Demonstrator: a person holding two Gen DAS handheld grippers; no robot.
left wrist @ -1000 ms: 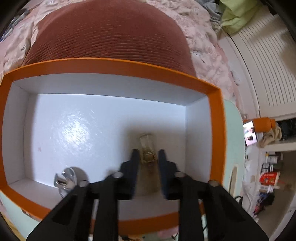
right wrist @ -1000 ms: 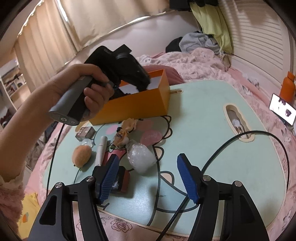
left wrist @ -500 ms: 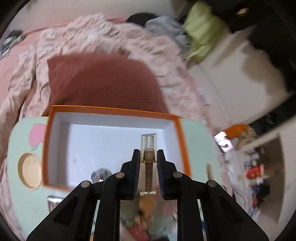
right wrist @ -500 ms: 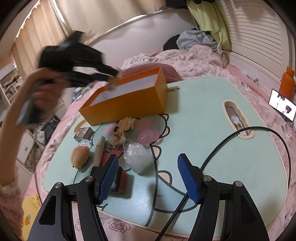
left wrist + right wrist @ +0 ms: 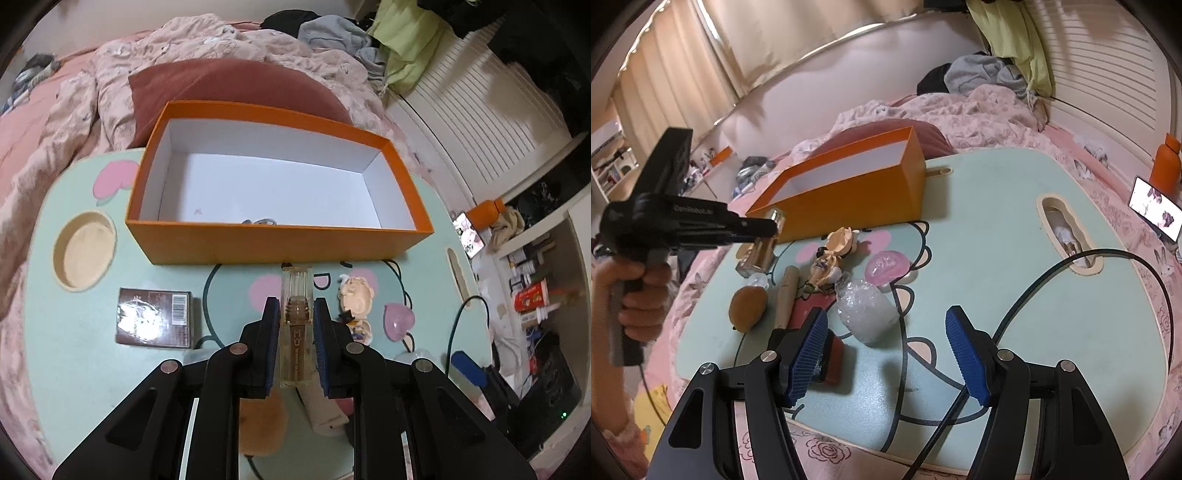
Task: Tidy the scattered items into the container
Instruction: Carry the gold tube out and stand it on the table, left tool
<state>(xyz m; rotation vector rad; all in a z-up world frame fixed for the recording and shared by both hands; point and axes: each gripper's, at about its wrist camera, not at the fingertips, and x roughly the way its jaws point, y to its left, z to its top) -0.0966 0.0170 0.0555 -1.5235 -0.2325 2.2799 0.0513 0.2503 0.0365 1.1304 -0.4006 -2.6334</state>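
Note:
My left gripper [image 5: 294, 314] is shut on a clear amber lip-gloss tube [image 5: 295, 325] and holds it above the table, in front of the orange box [image 5: 280, 240]. The box has a white inside, with a small metal item [image 5: 260, 222] at its near wall. In the right wrist view the left gripper [image 5: 772, 229] holds the tube [image 5: 764, 247] left of the box [image 5: 849, 199]. My right gripper [image 5: 886, 350] is open and empty over the near table edge. On the table lie a figurine [image 5: 831, 258], a pink heart [image 5: 888, 266], a bubble-wrapped item [image 5: 866, 310], a brown plush [image 5: 748, 308] and a beige stick [image 5: 786, 291].
A brown packet [image 5: 155, 317] lies left of the left gripper. The mint table [image 5: 997, 280] has a round cup recess [image 5: 85, 251] and a slot [image 5: 1069, 236]. A black cable [image 5: 1071, 280] loops across its right side. A red block [image 5: 833, 354] sits by my right gripper's left finger. Bedding surrounds the table.
My left gripper has pulled back and up out of the box with the tube still in it, now in front of the box. My right gripper has barely moved.

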